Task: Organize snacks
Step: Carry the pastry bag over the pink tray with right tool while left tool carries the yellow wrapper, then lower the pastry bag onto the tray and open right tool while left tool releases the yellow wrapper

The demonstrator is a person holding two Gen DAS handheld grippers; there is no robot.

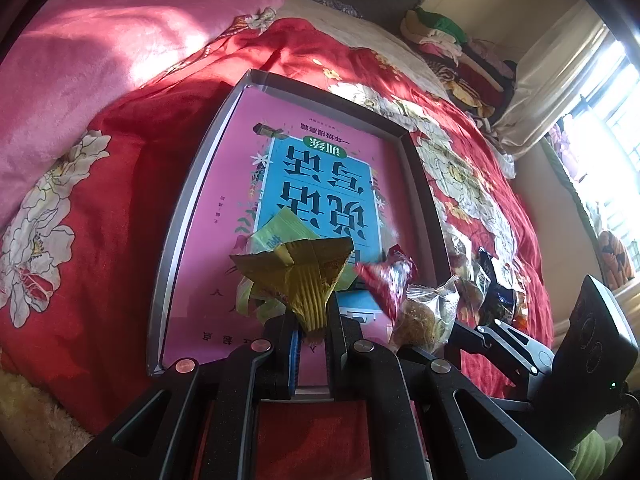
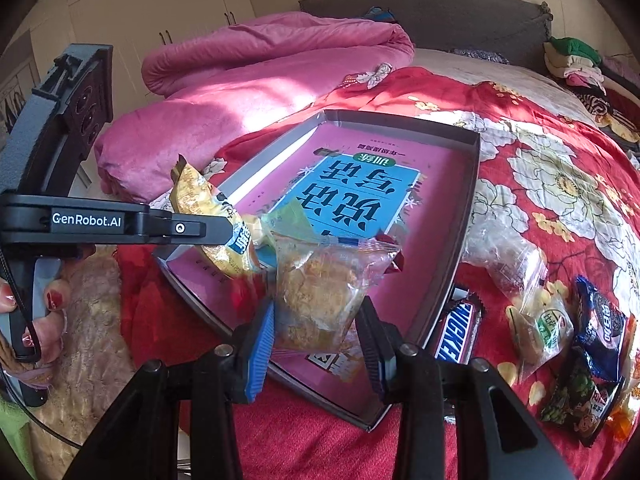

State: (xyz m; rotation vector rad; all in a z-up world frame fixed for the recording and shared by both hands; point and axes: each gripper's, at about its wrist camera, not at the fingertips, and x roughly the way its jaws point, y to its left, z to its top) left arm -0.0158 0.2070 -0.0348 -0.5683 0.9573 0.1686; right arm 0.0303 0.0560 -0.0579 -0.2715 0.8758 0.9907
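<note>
A: We are in a sunlit bedroom, over a bed (image 2: 304, 440) spread with a red floral quilt (image 2: 540, 152). What lies nearest?

B: Nearest, in the right wrist view, our right hand-held gripper (image 2: 320, 332) has its fingers set wide on either side of a clear packet holding a golden pastry (image 2: 316, 292); we cannot tell whether the pads press it. In the left wrist view, our left hand-held gripper (image 1: 313, 322) is pinched narrow on the crimped end of a gold snack packet (image 1: 298, 276).

A: And under them?

B: A shallow grey tray (image 1: 192, 184) rests on the quilt, with a pink and blue book cover (image 1: 320, 176) lying flat inside it. Both held snacks hang over the tray's near end. A green packet (image 1: 280, 228) and a red-wrapped sweet (image 1: 384, 276) sit there too.

A: Beside the tray?

B: Just right of its rim lies a Snickers bar (image 2: 458, 328). Farther right, loose on the quilt, are a clear bag of snacks (image 2: 532, 304), a dark blue biscuit packet (image 2: 600, 328) and a green pea packet (image 2: 576, 396).

A: Beyond?

B: A rolled pink blanket (image 2: 248, 76), folded clothes (image 2: 576, 60) and a grey headboard (image 2: 440, 12).
</note>
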